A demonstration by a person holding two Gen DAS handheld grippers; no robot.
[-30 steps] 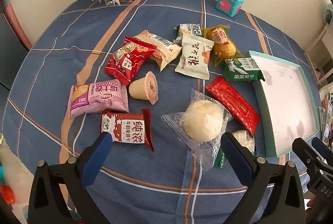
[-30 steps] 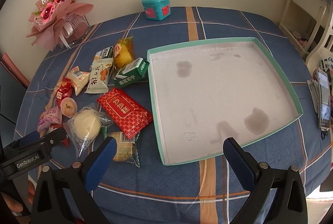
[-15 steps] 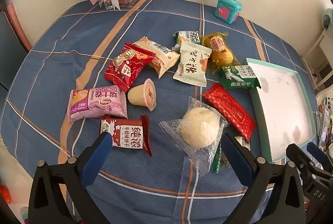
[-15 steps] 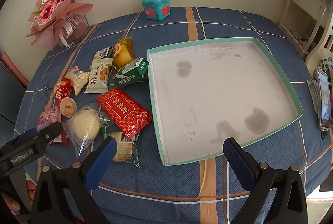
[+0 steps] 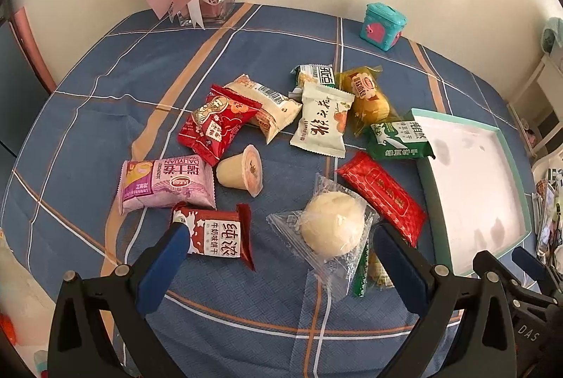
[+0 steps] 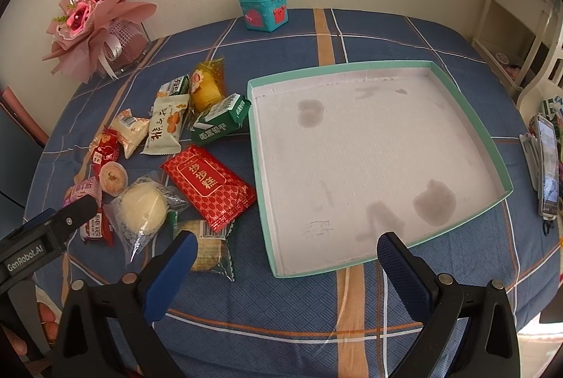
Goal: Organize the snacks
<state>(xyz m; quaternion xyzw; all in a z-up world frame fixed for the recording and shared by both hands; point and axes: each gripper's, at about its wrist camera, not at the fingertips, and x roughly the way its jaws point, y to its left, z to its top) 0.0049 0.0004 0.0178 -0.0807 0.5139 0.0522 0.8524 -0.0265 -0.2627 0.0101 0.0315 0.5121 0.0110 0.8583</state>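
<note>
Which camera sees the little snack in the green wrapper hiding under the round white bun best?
The right wrist view: the green-wrapped snack lies almost fully in sight near the right gripper. In the left wrist view the round white bun and a blue finger cover most of it, leaving only a sliver.

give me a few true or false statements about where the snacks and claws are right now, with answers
1. The tray holds no snacks. True.
2. The left claw is shut on the bun. False: it is open, and the bun lies on the table between its fingers.
3. The red cake pack lies beside the tray, outside it. True.
4. The right claw grips the green pack. False: it is open and empty; the green pack lies by the tray's far corner.
5. The jelly cup stands upright. False: it lies on its side.
</note>
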